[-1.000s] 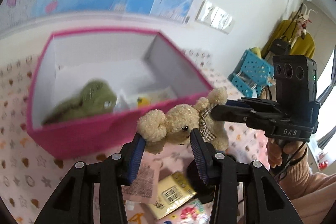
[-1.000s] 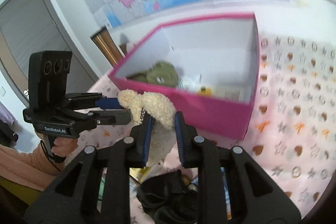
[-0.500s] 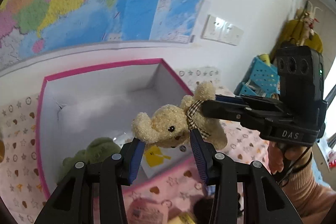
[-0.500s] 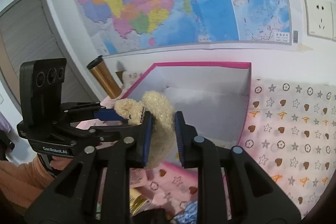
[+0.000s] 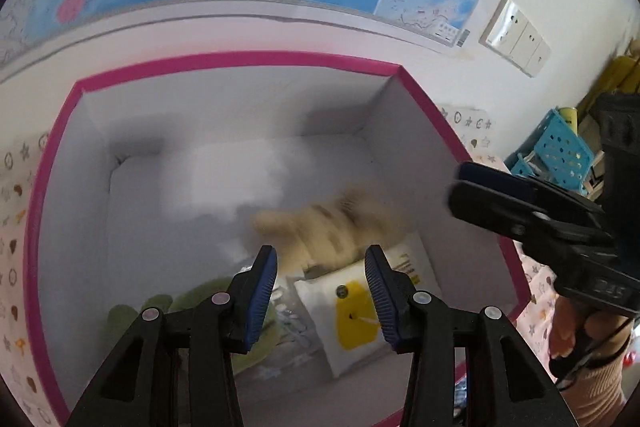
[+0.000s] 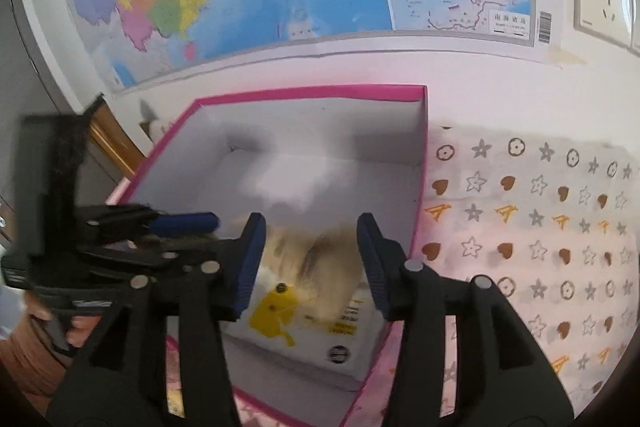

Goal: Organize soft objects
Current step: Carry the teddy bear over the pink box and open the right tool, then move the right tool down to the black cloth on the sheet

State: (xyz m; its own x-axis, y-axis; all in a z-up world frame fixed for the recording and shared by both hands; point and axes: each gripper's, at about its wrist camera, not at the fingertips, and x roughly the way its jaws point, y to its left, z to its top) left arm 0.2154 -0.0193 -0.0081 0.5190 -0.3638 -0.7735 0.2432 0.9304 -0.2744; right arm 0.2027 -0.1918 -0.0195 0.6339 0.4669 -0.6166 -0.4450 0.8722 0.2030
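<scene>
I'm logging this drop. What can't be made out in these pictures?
- Fluffy beige teddy bear: motion-blurred in both wrist views; pose, and whether it has landed, unclear.
- Green plush toy: left wrist view, half hidden behind left gripper.
- White pouch with yellow patch: partly hidden by right gripper.

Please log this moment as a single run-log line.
left hand-held gripper: open | right hand-held gripper: open | teddy bear: blurred, inside pink box, above white pouch | green plush: in box
</scene>
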